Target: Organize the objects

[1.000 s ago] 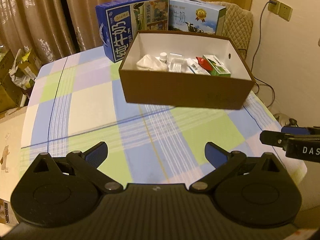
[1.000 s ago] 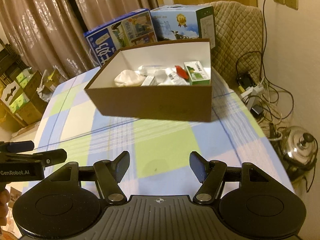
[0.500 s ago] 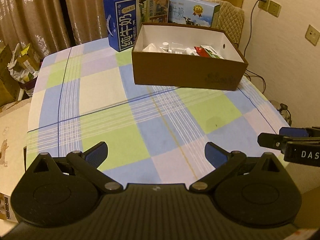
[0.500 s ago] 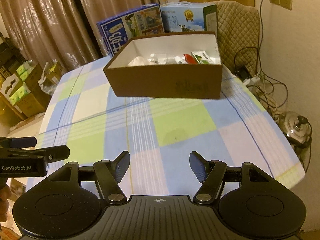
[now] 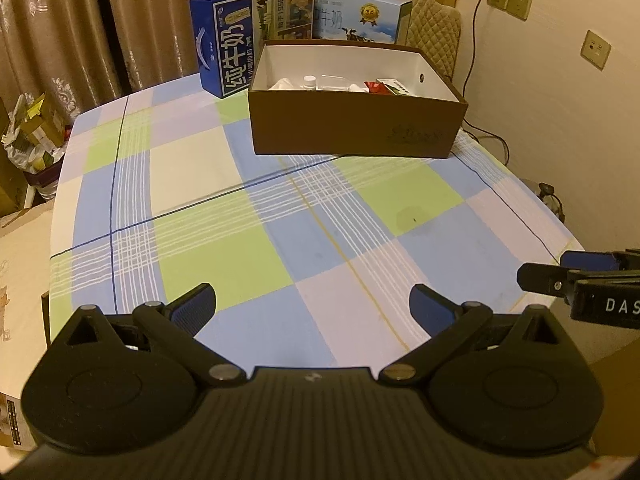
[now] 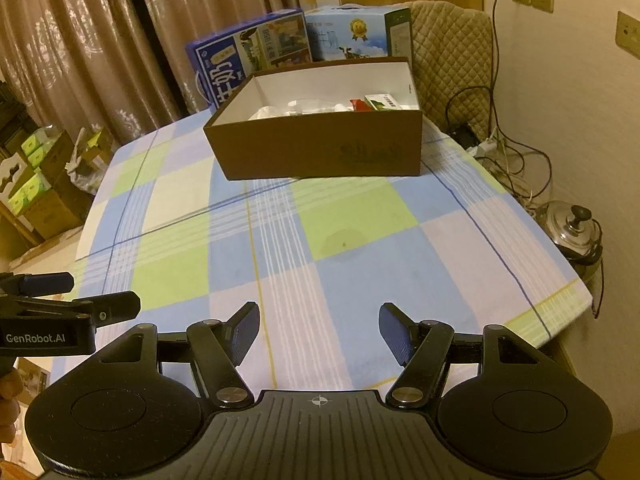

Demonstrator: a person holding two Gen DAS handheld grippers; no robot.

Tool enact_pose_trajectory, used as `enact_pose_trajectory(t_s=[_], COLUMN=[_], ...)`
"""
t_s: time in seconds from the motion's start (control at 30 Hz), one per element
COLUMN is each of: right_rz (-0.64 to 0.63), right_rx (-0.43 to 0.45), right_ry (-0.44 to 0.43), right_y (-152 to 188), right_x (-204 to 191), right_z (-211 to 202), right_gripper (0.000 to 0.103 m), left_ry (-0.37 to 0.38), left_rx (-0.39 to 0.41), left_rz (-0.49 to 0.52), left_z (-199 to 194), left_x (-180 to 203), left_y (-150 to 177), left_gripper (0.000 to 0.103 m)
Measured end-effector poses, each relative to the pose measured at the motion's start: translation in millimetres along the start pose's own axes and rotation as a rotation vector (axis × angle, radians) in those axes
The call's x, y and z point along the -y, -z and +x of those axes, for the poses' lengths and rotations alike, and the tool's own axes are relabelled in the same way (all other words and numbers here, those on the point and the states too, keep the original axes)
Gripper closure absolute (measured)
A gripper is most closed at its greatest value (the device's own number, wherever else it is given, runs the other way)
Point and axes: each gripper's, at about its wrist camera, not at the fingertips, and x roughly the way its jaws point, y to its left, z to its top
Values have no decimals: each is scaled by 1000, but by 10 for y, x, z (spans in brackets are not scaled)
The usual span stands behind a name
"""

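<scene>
A brown cardboard box (image 5: 352, 128) (image 6: 320, 152) stands at the far side of the checked tablecloth (image 5: 280, 232) (image 6: 320, 240). Inside it lie small items: white packets (image 5: 284, 85), a small white bottle (image 5: 309, 81), a red piece (image 5: 374, 87) and a green-and-white carton (image 6: 383, 102). My left gripper (image 5: 313, 307) hovers open over the table's near edge, holding nothing. My right gripper (image 6: 319, 326) is open too, beside it and just as far from the box. Each gripper shows at the edge of the other's view.
Two milk cartons, a dark blue one (image 5: 244, 60) and a light blue one (image 5: 360, 20), stand behind the box. A quilted chair back (image 6: 452, 64) is at the far right. Cables and a steel pot (image 6: 572, 232) sit on the floor right of the table; cartons (image 6: 36, 184) crowd the left.
Both grippers have drawn back toward the near edge of the table, so the box looks smaller and farther off. Both stay open and hold nothing.
</scene>
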Motion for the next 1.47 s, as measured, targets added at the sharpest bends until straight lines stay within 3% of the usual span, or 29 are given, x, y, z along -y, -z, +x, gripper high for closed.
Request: enact_pose_trajectory(t_s=[0.83,1.47], right_rz=[-2,22], right_rx=[10,5], right_ry=[-2,35], right_y=[54,46], right_x=[-159,-232], right_z=[-34,-30], right_gripper=[39,39], left_ry=[-21,8], left_rx=[26,39], left_rz=[0,26], left_z=[-112,-87], left_x=[-108,-118], left_y=[50,39], left_gripper=[1,1])
